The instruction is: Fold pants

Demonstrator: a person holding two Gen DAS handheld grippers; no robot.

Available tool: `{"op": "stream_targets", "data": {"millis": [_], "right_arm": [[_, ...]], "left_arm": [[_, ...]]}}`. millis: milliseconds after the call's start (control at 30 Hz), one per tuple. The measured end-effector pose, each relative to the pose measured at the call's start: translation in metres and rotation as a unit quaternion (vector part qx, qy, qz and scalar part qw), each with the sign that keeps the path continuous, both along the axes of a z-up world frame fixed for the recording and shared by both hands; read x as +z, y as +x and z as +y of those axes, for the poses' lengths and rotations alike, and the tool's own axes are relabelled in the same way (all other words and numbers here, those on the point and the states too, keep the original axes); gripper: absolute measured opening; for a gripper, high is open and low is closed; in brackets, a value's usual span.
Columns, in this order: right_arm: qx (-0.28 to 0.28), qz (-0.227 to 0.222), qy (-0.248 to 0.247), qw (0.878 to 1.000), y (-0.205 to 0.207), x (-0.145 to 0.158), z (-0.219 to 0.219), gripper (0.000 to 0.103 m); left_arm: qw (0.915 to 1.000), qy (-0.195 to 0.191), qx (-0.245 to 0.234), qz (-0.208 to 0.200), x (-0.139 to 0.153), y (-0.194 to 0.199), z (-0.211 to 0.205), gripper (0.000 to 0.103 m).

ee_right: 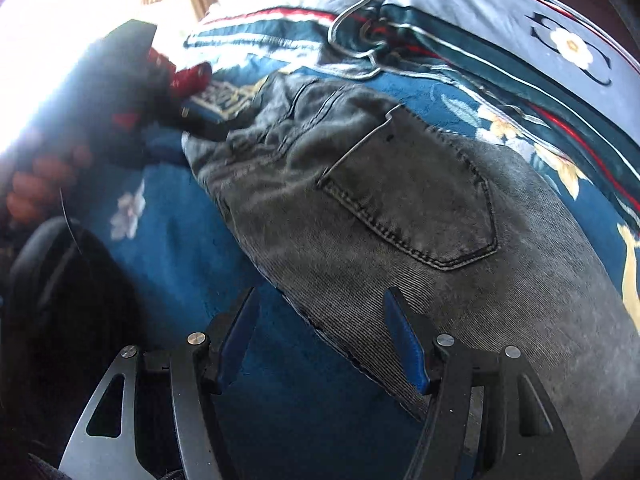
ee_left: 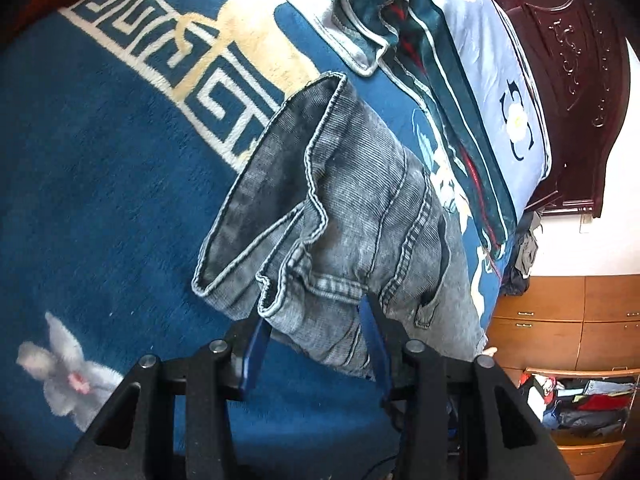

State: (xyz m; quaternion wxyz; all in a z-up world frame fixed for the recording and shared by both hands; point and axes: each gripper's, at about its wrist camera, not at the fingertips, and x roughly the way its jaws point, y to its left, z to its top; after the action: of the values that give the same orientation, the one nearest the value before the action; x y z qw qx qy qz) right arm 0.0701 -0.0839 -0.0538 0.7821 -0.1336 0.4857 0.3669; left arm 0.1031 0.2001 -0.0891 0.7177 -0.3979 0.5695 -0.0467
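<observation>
1. The grey corduroy-look pants [ee_left: 352, 216] lie on a blue patterned blanket [ee_left: 100, 200] spread over the bed. In the left wrist view the waistband [ee_left: 280, 184] gapes open and faces up and to the left, with a belt loop and seams bunched just ahead of the gripper.

2. In my judgement the fold is at an early stage. The waist end is rumpled and lifted, not flat, and the right wrist view shows one back pocket [ee_right: 416, 200] face up on a wide, single-looking layer of cloth. Whether the legs are already laid one over the other I cannot tell, since the leg ends are out of view. Flattening and the crosswise folds appear to be left.

3. The long axis, in the right wrist view, runs from the crumpled waist at upper left down to the lower right, where the legs pass out of view.

4. The left gripper [ee_left: 316, 344] has its blue fingers [ee_left: 256, 344] standing either side of the waist cloth and seems to clamp a bunch of it.

5. The right gripper [ee_right: 320, 332] is spread wide, holding nothing; one of its fingers hangs over the blanket and the other [ee_right: 404, 340] over the edge of the pants.

6. Farther out, a folded quilt [ee_left: 492, 80] lies toward the carved wooden headboard [ee_left: 580, 60].
</observation>
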Motion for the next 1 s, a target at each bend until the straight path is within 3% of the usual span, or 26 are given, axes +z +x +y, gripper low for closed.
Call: {"op": "stream_targets", "data": {"millis": [33,67,133,233,300,367,500,600,733,900,1000], "right_arm": [[0.003,-0.005,-0.007,1.0,0.0,-0.003,0.003,0.049],[0.002,-0.009,-0.013,1.0,0.0,-0.006,0.006,0.041],[-0.001,-0.014,-0.018,1.0,0.0,-0.008,0.01,0.017],[-0.003,-0.02,-0.01,1.0,-0.006,-0.001,0.018,0.012],[-0.003,-0.01,0.01,1.0,-0.007,0.004,0.02,0.012],[-0.009,0.003,0.033,0.999,-0.005,0.008,0.021,0.012],[-0.006,0.015,0.016,1.0,-0.004,-0.008,0.033,0.013],[-0.016,0.035,0.03,0.999,-0.003,-0.022,0.029,0.015],[-0.012,0.043,0.057,0.997,-0.008,-0.009,0.021,0.048],[-0.055,0.024,0.115,0.992,-0.009,0.018,-0.018,0.052],[-0.097,0.019,0.109,0.989,0.003,0.018,-0.038,0.052]], "left_arm": [[1.0,0.007,0.001,-0.003,-0.001,0.001,-0.001,0.029],[0.9999,0.016,-0.002,-0.007,-0.002,0.002,-0.002,0.009],[0.9996,0.022,0.005,-0.018,0.0,0.001,-0.002,0.009],[0.9976,0.026,0.022,-0.06,0.018,-0.006,0.006,0.008],[0.996,0.02,0.029,-0.082,0.031,-0.009,0.015,0.008],[0.9962,0.031,0.027,-0.076,0.032,-0.01,0.02,0.008],[0.9979,0.064,-0.007,-0.008,0.002,-0.005,0.014,0.008],[0.9983,0.051,-0.009,0.026,-0.018,-0.004,0.015,0.012],[0.9982,0.058,-0.014,0.005,-0.001,-0.009,0.019,0.015],[0.992,0.111,0.002,-0.061,0.044,-0.02,0.018,0.019],[0.9887,0.118,-0.016,-0.092,0.058,-0.008,-0.004,0.019]]}}
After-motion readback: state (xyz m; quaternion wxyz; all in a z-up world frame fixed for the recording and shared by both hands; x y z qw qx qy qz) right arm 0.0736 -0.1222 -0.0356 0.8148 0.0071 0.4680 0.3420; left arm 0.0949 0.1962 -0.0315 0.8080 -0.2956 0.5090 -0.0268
